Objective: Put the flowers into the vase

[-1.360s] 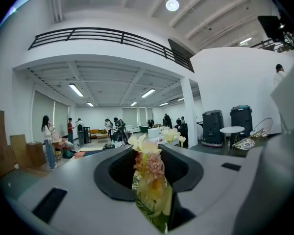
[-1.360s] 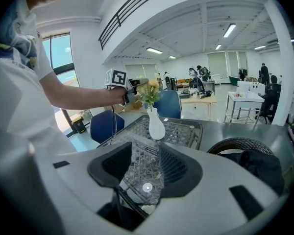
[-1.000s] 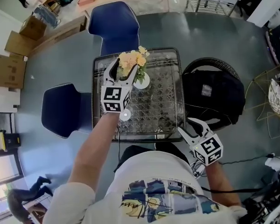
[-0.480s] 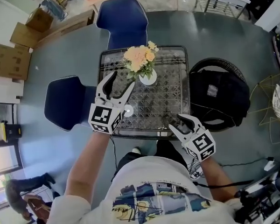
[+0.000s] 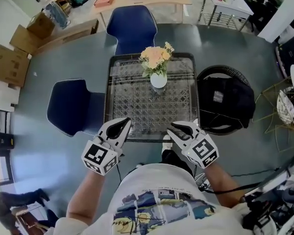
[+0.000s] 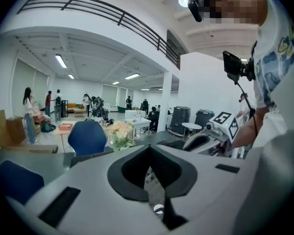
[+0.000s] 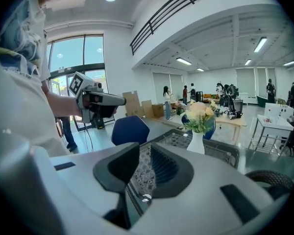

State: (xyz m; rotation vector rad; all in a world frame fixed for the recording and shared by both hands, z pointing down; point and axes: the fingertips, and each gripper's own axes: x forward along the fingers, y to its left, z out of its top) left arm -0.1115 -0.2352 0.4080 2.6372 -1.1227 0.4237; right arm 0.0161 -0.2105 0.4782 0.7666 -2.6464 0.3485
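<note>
Holding both tongs low by our tummy, we see the flowers [image 5: 157, 58] already standing in the vase [image 5: 158, 80]. The vase is white & sits upright on the table [image 5: 137, 112], nr the far edge, about the middle. The flowers are pale yellow & peach w/ green leaves.

Our left tongs [image 5: 121, 125] are closed all the way. The two jaws press together w/ nothing btwn them. Our right tongs [image 5: 172, 129] have just been closing, but there is a gap btwn the jaws & nothing in it, so they hold nothing. Both tongs hang nr the front edge of the table, well apart from the vase, w/ tips pointing toward it.

One blue chair [image 5: 132, 26] stands behind the table, & a second blue chair [image 5: 71, 109] stands at its left side. A black bag [image 5: 226, 102] lies on a round seat [image 5: 220, 68] at the right. Brown boxes [image 5: 10, 62] sit on the floor far left.
</note>
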